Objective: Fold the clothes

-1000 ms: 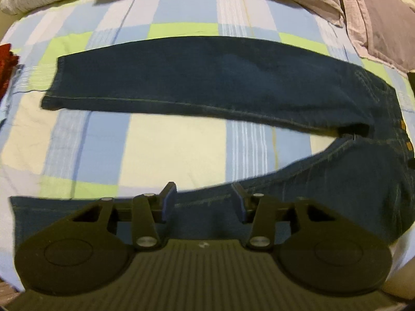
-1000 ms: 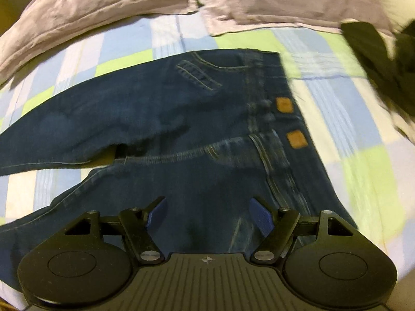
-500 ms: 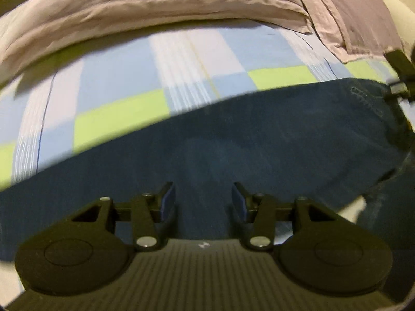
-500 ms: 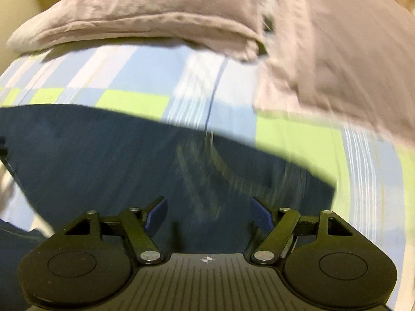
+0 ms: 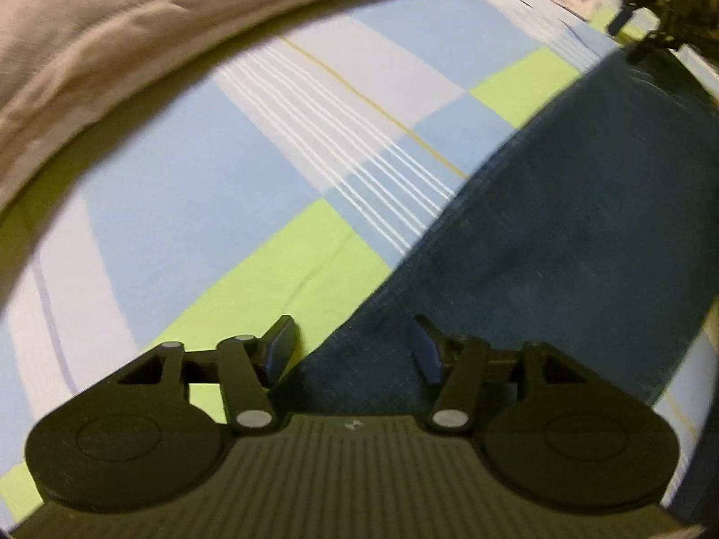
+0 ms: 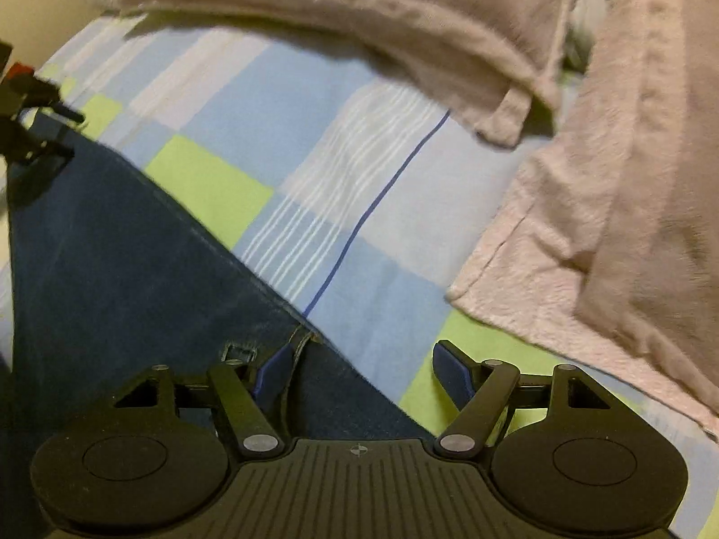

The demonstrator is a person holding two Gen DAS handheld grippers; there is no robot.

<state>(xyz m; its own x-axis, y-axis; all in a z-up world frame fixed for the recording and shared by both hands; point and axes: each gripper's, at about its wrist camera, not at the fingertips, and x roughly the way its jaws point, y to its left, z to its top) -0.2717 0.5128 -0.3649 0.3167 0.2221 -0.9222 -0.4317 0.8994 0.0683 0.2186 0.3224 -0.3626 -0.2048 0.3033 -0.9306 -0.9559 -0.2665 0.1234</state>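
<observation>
The left gripper (image 5: pixel 352 343) is spread wide, nothing clamped between its blue-padded fingers (image 5: pixel 281 350). It hangs low over the far seam edge of the jeans (image 5: pixel 561 260): one finger sits over bare bedsheet (image 5: pixel 215 188), the other over denim, so the seam passes through the gap. Whether the pads actually touch the cloth cannot be told from the left wrist view.

The right gripper (image 6: pixel 361 375) is likewise wide open and released. Its left finger (image 6: pixel 272 373) lies over the denim just beside a belt loop (image 6: pixel 238 352) at the waistband (image 6: pixel 299 346); its right finger is over the sheet. Contact cannot be judged here either.

The jeans lie flat on the checked blue, green and white sheet. In the left wrist view the denim fills the 3 to 5 o'clock part, its long edge running from 6 o'clock up toward 1 o'clock. In the right wrist view (image 6: pixel 112 260) it fills the 7 to 9 o'clock part, edge running from 6 o'clock up toward 10 o'clock. Each camera catches the other gripper at the far end of that edge, at 1 o'clock and at 10 o'clock

Beige pillows (image 6: pixel 359 13) lie along 12 o'clock, a pinkish blanket (image 6: pixel 606 224) at 3 o'clock
</observation>
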